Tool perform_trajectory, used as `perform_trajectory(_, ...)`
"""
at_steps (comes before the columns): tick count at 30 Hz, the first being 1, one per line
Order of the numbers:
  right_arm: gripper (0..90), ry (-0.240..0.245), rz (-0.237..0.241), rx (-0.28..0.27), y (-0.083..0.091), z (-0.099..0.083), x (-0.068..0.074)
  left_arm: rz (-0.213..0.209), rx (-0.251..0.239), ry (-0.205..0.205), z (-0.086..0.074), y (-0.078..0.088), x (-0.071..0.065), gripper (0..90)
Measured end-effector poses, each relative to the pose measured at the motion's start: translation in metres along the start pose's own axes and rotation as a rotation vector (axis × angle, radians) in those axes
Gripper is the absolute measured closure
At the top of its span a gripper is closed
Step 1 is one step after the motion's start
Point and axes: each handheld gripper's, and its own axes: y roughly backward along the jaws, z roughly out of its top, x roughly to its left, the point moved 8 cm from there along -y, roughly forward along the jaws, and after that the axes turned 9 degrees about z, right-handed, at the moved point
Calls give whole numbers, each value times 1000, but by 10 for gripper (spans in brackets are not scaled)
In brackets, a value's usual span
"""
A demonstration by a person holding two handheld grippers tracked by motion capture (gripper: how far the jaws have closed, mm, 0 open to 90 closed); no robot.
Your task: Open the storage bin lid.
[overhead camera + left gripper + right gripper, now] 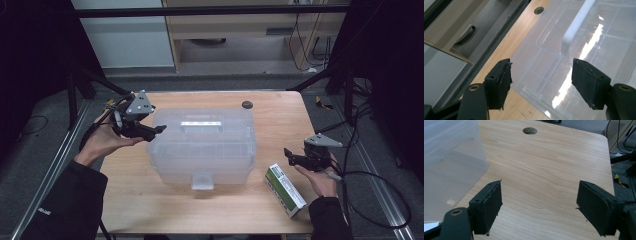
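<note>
A clear plastic storage box [202,142] with a white handle [200,124] on its closed lid stands in the middle of the wooden table [150,200]. My left gripper [159,130] hovers at the box's left upper edge, open and empty; in the left gripper view the jaws straddle the lid's corner [541,67] from above. A green and white carton [284,190] lies flat at the front right. Just above that carton my right gripper [288,155] is held open with nothing in it, its jaws [539,206] over bare wood beside the box wall [451,162].
A round cable hole [247,104] sits near the table's far edge. A white latch tab [202,181] juts from the box's front. Cables trail off the right side. Metal frame legs and a wooden cabinet [240,30] stand beyond the table.
</note>
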Motion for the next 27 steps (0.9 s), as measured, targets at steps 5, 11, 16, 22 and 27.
perform_trajectory(5,208,5,-3,2,0,0,-1,-42,15,-54,5,-4,-7,316)
perform_trajectory(11,205,13,-3,12,0,-1,-1,-87,21,-122,9,-6,-14,320)
perform_trajectory(16,203,16,-2,17,-1,-2,-1,-90,21,-175,11,-11,-17,327)
perform_trajectory(22,201,14,0,24,-1,-2,-1,-91,57,-202,13,-11,-20,337)
perform_trajectory(27,198,17,0,29,-1,-3,-1,-95,54,-256,20,-14,-21,348)
